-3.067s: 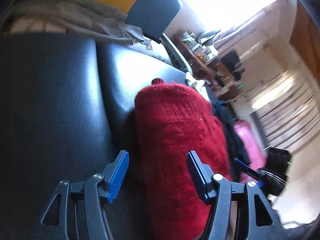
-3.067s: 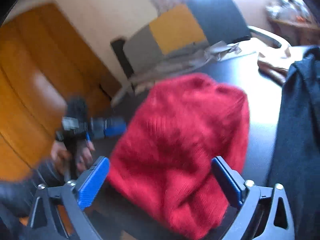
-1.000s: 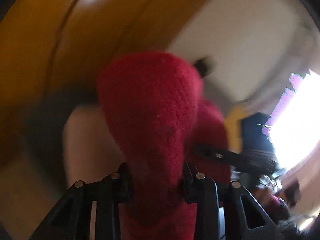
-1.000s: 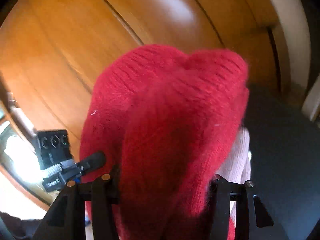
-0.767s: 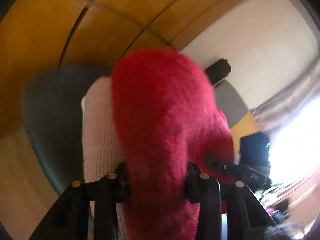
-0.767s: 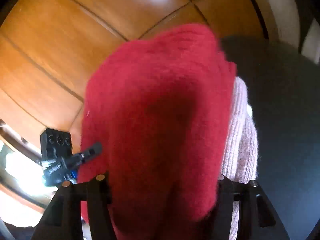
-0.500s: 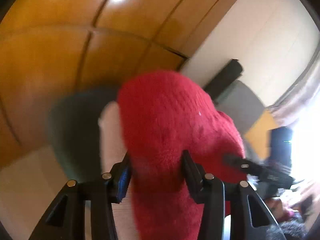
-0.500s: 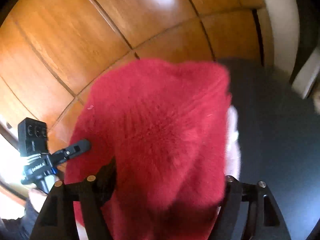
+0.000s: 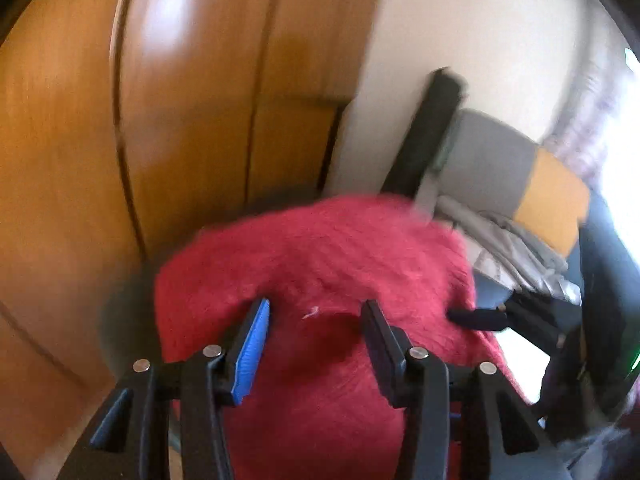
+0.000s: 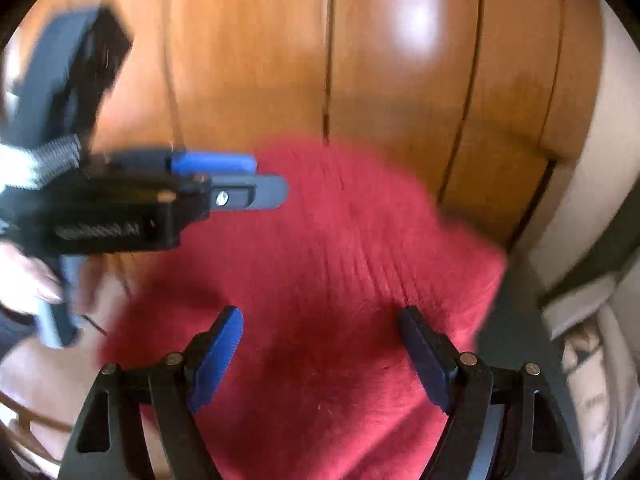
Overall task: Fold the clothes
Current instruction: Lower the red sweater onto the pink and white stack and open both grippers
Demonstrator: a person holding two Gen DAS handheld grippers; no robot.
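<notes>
A folded red knit sweater (image 9: 320, 272) lies in front of both grippers; it also shows in the right wrist view (image 10: 340, 264). My left gripper (image 9: 312, 316) is open, its blue-padded fingers spread over the sweater and gripping nothing. My right gripper (image 10: 320, 328) is open too, its jaws wide apart above the sweater. The left gripper shows from the side in the right wrist view (image 10: 224, 180), at the sweater's left edge. What the sweater rests on is hidden.
Orange-brown wooden cabinet doors (image 10: 400, 60) stand close behind the sweater. A grey and yellow chair (image 9: 520, 176) with pale folded cloth (image 9: 512, 244) on it stands at the right. A cream wall (image 9: 460, 20) is behind it.
Both grippers were shut on the red sweater and carried it over toward the wooden doors. Now both have opened and let go, and the sweater lies spread flatter in front of them.
</notes>
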